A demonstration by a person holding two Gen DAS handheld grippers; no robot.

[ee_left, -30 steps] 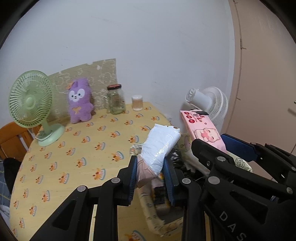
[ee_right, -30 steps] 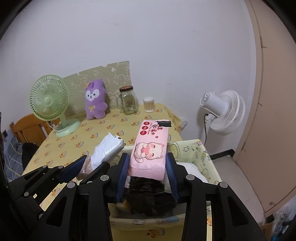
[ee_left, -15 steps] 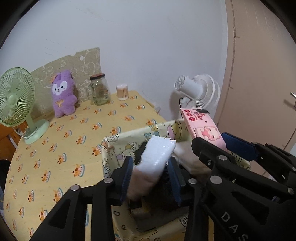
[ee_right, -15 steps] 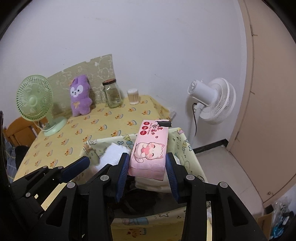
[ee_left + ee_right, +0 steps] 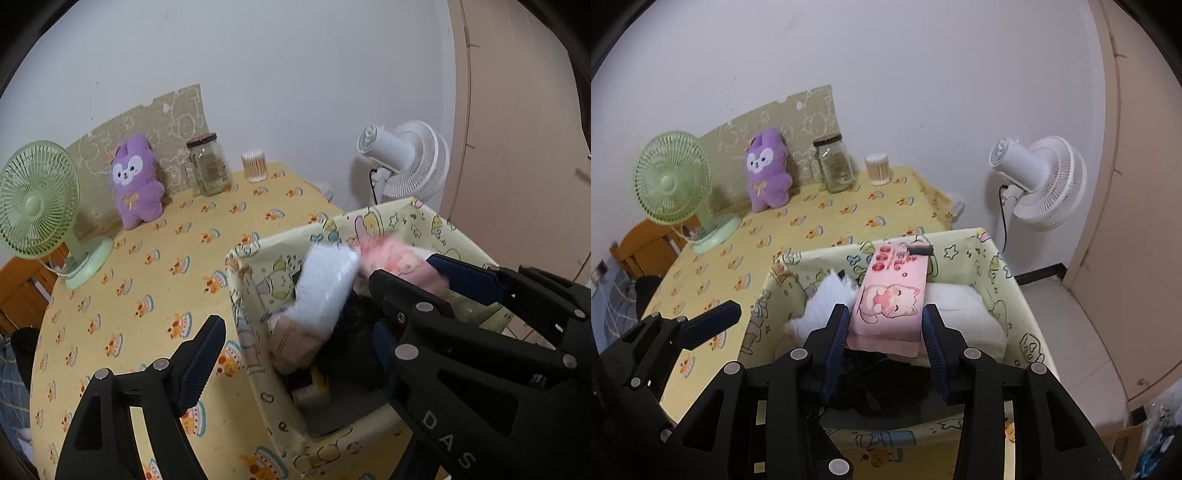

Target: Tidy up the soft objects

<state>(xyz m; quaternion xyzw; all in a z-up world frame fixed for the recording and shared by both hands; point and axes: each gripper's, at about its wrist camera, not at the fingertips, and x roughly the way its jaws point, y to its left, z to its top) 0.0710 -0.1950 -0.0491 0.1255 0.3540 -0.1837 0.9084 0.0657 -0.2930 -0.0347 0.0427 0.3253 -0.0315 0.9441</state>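
Soft goods, two packs, going into the fabric bin at the counter's right edge.

Left claw (image 5: 295, 332): jaws had just been opening and stood wide, gripping nothing; the white pack (image 5: 327, 286) sat between them, released, tilted in the near-left part of the bin (image 5: 997, 266) on dark contents. Right claw (image 5: 884, 332): closed on the pink tissue pack (image 5: 892, 295), held over the bin's middle, above a white bundle (image 5: 964, 310). Advice, as judgement: the pink pack was best lowered flat beside the white pack before letting go, clear of the bin's rim, so neither slumps out. Purple plush (image 5: 766, 173) remained far left on the counter (image 5: 849, 210).
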